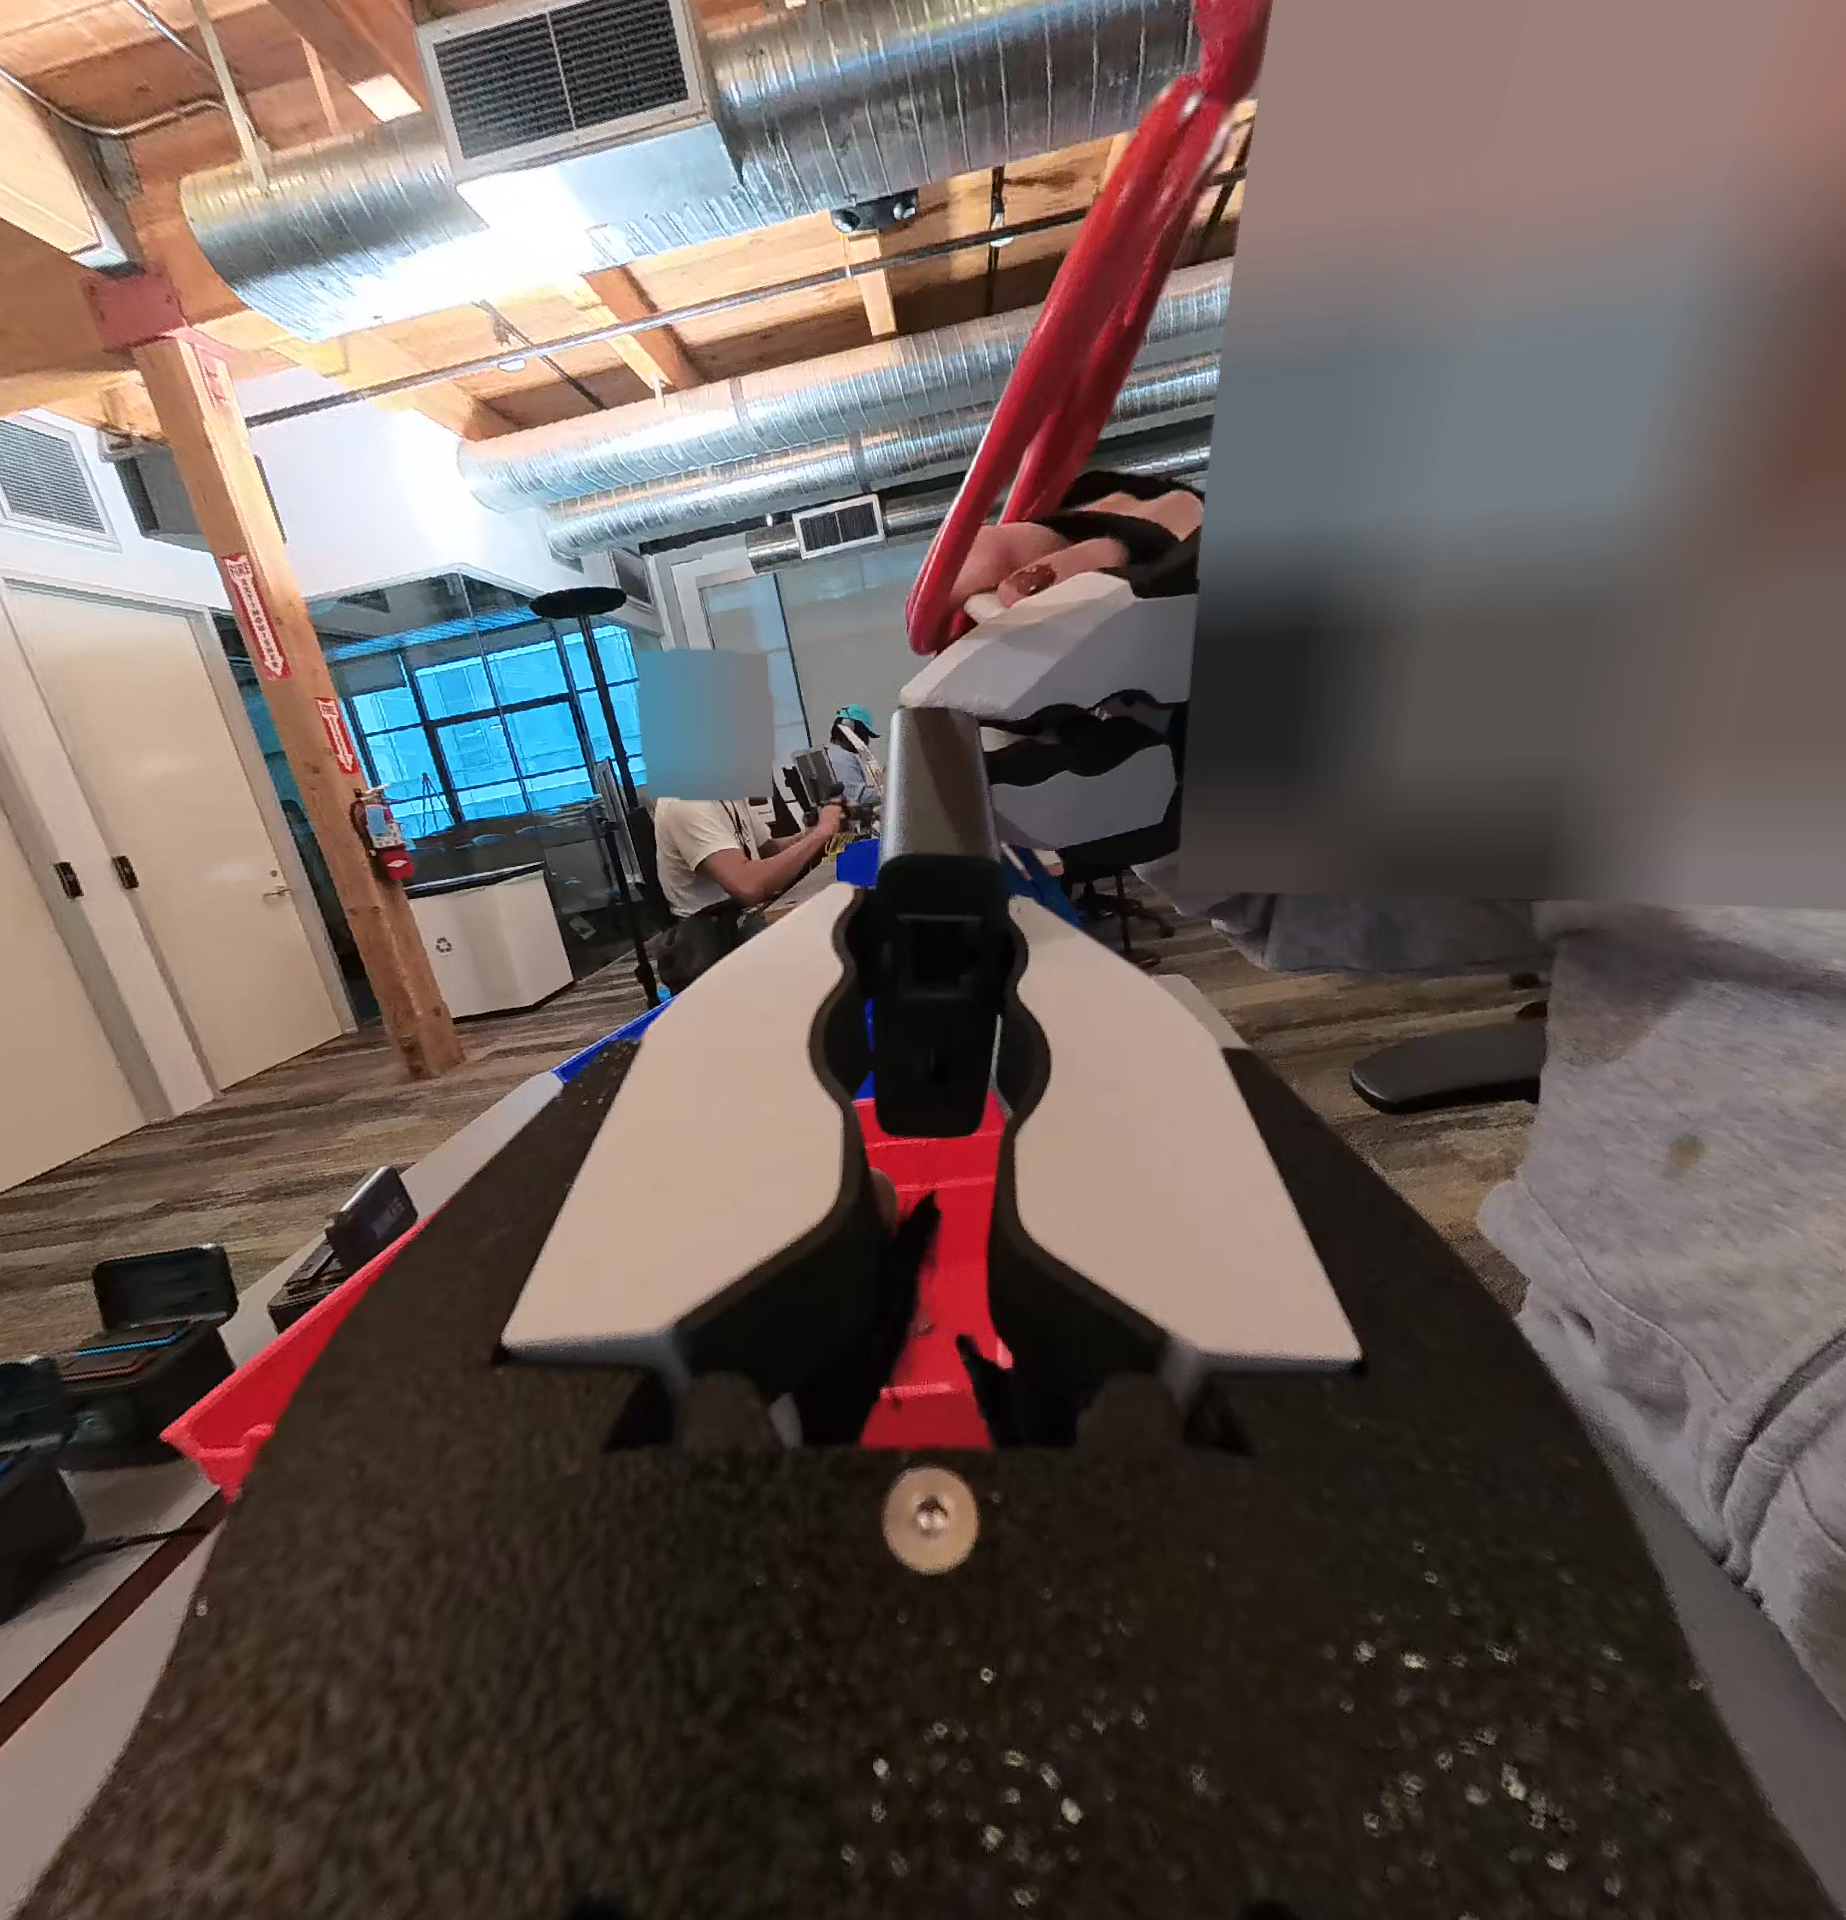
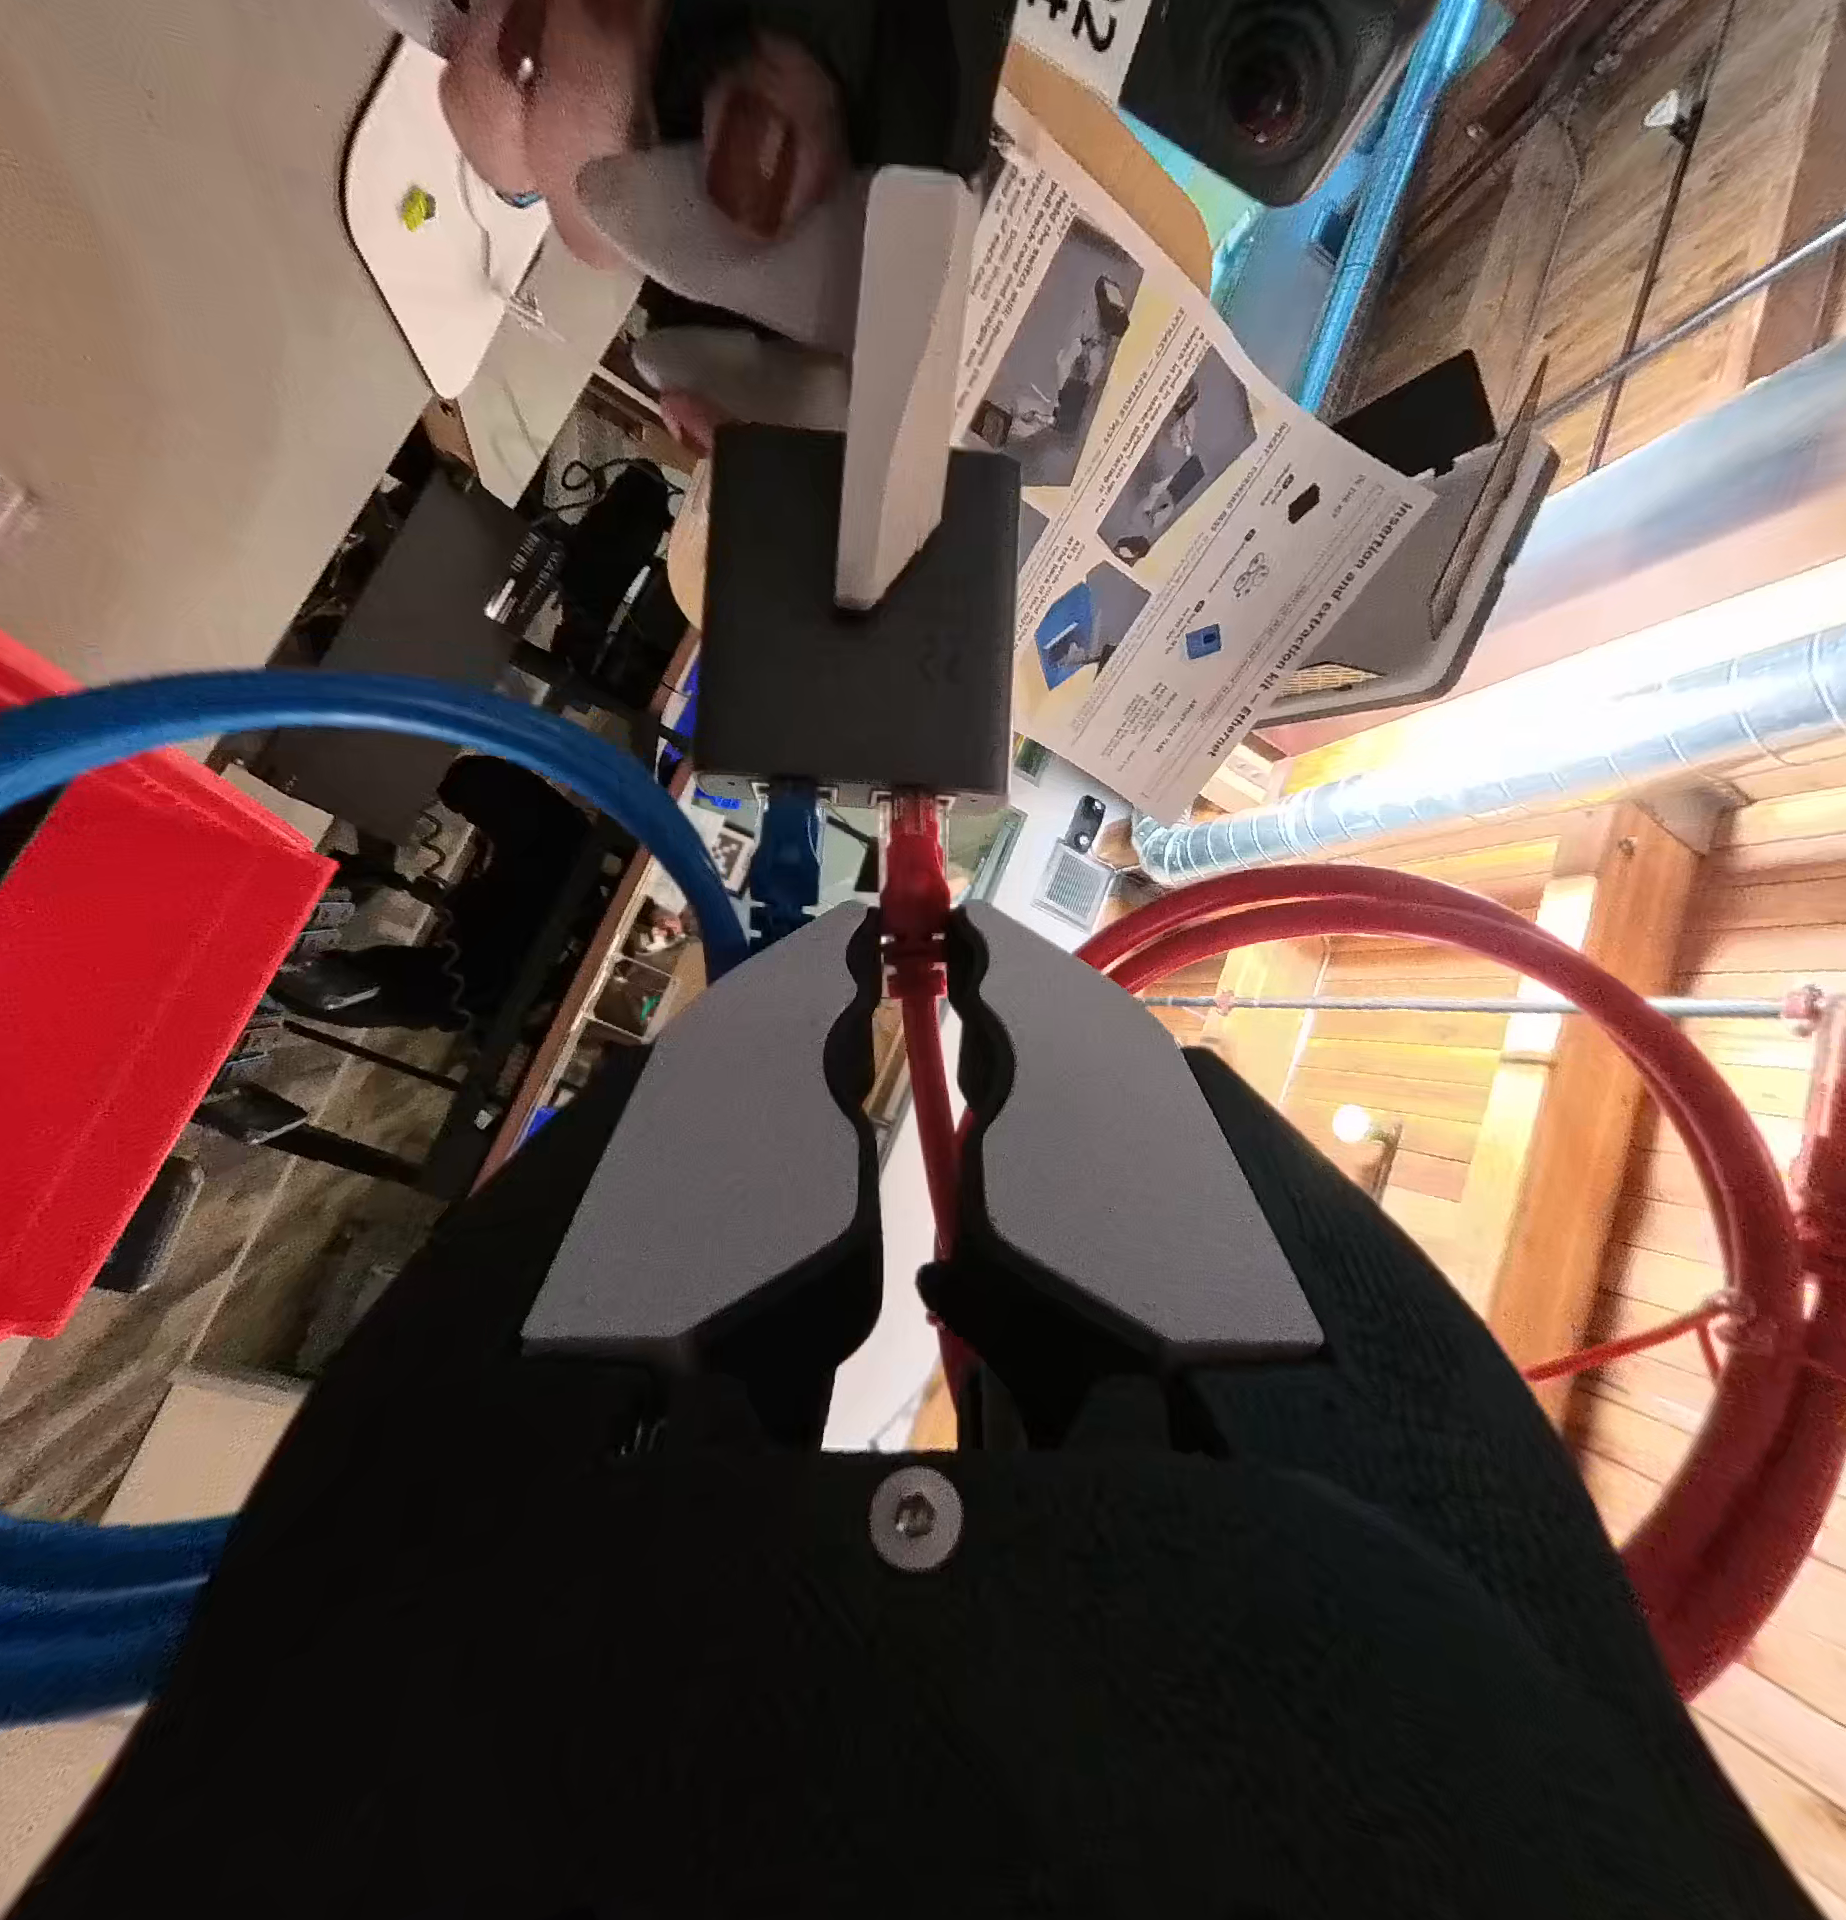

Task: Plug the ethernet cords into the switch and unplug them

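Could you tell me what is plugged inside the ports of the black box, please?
The black box holds a red cable plug and a blue cable plug in its ports; their tips are hidden inside.

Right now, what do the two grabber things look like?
The left gripper has two flat white fingers with wavy black inner edges, on a rough, speckled black body with one silver screw. The right gripper has the same shape, but its fingers look grey. Black gloves are partly visible.
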`<state>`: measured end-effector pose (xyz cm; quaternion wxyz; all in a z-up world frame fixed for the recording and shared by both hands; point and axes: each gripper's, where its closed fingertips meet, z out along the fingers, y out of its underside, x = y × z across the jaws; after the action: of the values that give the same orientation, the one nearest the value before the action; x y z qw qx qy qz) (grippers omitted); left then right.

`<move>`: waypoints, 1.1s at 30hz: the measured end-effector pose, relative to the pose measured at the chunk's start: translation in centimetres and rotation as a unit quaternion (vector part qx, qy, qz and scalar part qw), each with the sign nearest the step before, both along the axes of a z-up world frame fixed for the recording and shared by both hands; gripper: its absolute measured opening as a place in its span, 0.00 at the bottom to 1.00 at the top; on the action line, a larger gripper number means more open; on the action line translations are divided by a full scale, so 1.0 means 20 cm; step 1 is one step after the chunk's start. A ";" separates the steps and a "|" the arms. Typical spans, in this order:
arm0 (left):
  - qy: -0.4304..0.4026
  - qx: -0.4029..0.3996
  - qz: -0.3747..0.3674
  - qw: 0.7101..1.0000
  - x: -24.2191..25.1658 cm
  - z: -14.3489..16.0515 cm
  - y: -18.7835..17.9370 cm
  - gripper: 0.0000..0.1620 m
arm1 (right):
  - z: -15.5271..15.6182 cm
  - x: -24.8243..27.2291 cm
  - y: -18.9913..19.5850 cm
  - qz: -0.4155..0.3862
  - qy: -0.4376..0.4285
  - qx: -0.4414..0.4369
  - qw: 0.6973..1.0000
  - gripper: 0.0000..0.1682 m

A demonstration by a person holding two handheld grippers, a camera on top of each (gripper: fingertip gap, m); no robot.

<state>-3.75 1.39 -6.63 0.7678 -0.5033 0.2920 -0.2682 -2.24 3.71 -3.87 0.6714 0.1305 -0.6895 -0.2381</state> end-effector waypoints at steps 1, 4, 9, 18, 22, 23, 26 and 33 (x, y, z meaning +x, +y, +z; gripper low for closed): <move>-0.002 0.000 0.001 1.000 0.00 0.00 0.00 0.12 | 0.00 0.00 0.00 -0.003 0.002 -0.005 1.000 0.06; 0.014 0.003 0.022 1.000 0.01 0.00 0.01 0.12 | 0.00 0.00 0.01 -0.012 0.012 -0.002 1.000 0.05; 0.016 0.001 0.042 0.999 0.02 -0.01 0.03 0.12 | 0.00 0.00 0.03 -0.026 0.025 -0.006 0.999 0.05; 0.005 -0.014 0.065 0.998 0.02 -0.05 0.08 0.12 | -0.02 -0.02 0.06 -0.056 0.030 0.007 0.998 0.05; 0.000 -0.012 0.068 0.998 0.01 -0.04 0.07 0.12 | -0.02 -0.03 0.07 -0.060 0.035 0.000 0.998 0.04; 0.000 -0.011 0.073 0.997 0.01 -0.03 0.07 0.12 | -0.03 -0.04 0.07 -0.065 0.036 0.000 0.997 0.04; -0.004 -0.006 0.086 0.996 0.01 -0.02 0.07 0.12 | -0.06 -0.04 0.09 -0.074 0.035 -0.016 0.996 0.04; 0.069 0.033 0.115 0.990 0.05 0.07 -0.01 0.12 | -0.25 -0.05 0.03 -0.027 0.012 -0.130 0.991 0.07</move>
<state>-2.75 1.14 -5.20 0.7881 -0.5248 0.2931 -0.1330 -3.26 4.21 -8.92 0.6840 0.0209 -0.7100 -0.1661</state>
